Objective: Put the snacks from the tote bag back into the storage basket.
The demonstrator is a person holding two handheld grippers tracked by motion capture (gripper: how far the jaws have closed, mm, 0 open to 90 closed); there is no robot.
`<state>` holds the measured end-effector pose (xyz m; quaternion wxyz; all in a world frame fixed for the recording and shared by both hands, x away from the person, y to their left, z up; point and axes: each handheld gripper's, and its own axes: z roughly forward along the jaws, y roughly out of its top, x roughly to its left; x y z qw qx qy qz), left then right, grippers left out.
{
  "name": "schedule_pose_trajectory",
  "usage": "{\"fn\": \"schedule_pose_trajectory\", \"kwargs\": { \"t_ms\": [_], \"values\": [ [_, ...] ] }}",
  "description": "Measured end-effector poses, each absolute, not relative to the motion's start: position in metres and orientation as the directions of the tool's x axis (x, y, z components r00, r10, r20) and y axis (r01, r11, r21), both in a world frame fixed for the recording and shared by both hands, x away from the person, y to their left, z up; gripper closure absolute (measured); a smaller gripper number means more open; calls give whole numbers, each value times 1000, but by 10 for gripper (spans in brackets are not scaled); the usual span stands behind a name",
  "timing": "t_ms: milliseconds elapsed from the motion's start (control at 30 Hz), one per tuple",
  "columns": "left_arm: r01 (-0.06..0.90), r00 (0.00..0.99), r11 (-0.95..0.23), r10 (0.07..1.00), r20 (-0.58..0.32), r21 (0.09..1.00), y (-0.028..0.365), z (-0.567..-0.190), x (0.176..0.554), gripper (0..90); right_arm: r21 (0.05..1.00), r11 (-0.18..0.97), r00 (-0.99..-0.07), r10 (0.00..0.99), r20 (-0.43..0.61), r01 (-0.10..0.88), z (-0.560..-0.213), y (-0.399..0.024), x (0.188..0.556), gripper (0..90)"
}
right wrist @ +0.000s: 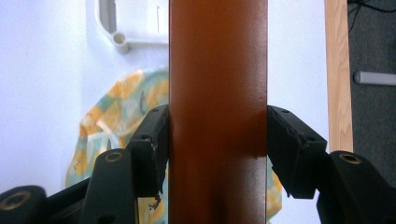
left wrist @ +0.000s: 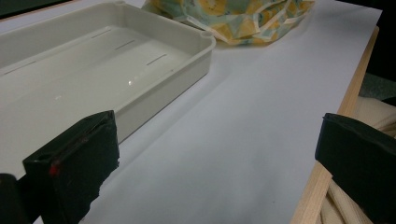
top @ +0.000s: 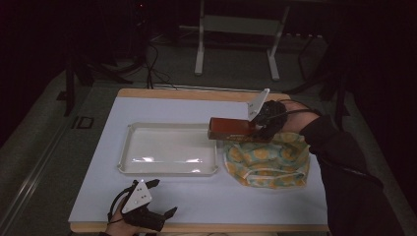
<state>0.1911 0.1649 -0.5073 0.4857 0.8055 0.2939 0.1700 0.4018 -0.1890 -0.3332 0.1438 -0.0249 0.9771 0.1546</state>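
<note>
Right gripper clamps brown block, held over white tray's right edge, above yellow cloth. Left gripper, jaws wide apart, sits near tray's front-left corner.

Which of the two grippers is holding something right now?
The right gripper, over the table's far right: its jaws clamp a brown rectangular block above the yellow patterned cloth. The left gripper sits open and empty near the white tray.
</note>
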Motion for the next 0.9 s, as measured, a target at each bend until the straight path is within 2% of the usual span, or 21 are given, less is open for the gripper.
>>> {"fn": "schedule_pose_trajectory", "kwargs": {
  "t_ms": [600,900],
  "values": [
    [300,777,-359,630,-9,884,165,-507,190,0,307,936,-958,-86,-274,-172,-350,-123,397,433],
    [301,777,-359,629,-9,883,165,-507,189,0,337,924,-961,-91,-263,-179,-360,-96,397,433]
  ]
}}
